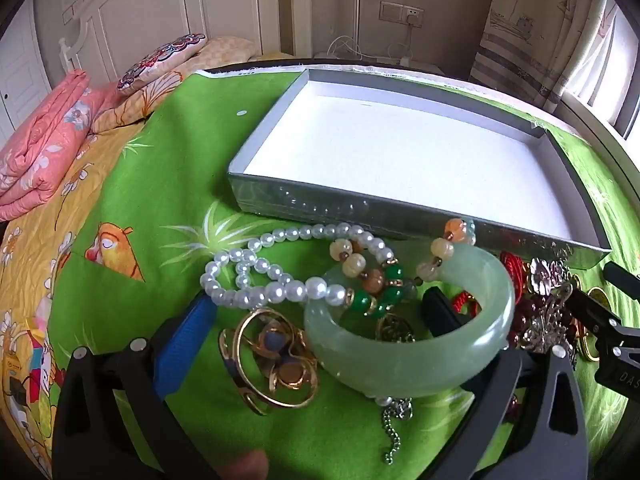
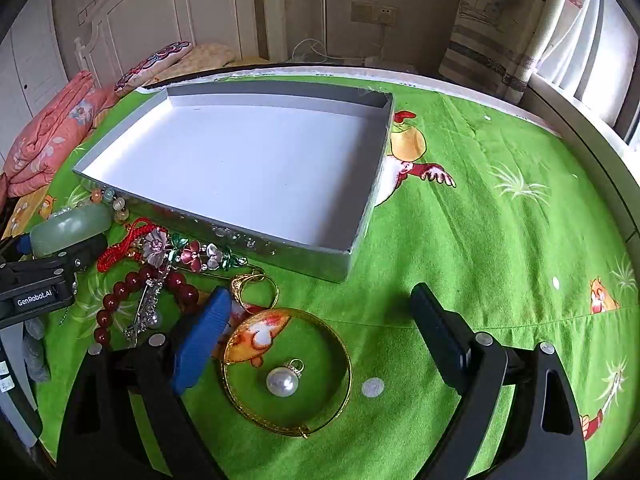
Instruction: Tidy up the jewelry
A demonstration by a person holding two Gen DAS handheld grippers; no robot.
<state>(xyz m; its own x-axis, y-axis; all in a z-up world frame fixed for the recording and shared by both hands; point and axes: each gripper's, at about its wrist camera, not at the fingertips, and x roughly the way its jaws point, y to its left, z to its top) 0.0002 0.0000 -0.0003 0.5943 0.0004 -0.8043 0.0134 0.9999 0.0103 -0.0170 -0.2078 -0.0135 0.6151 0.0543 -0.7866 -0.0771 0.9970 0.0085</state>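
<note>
Clearly nothing has gone into the box (image 2: 240, 168) yet: its white floor is bare, and all the jewelry lies in a heap on the green cloth (image 2: 480, 240) in front of its near wall. So the sorting looks to be at its very first pick.

Both tools hover tilted down over the heap with fingers spread wide and nothing held. The left gripper (image 1: 320, 312) straddles the pale green jade bangle (image 1: 412, 344), which lies partly over a pearl necklace (image 1: 280, 276) and a strand of mixed beads (image 1: 376, 276), with a gold spinner ring (image 1: 276, 360) just beside it. The right gripper (image 2: 320, 328) stands over a thin gold bangle (image 2: 288, 372) that encircles a loose pearl pendant (image 2: 283, 382); a dark red bead bracelet (image 2: 132, 300) and a flower brooch (image 2: 188, 256) lie to its left.

I'd judge the bangle the likeliest first piece for either hand. The jade one looks smooth and hard, so the fingers should close across its band squarely and lift straight up, lest the tangled strands underneath drag along.
</note>
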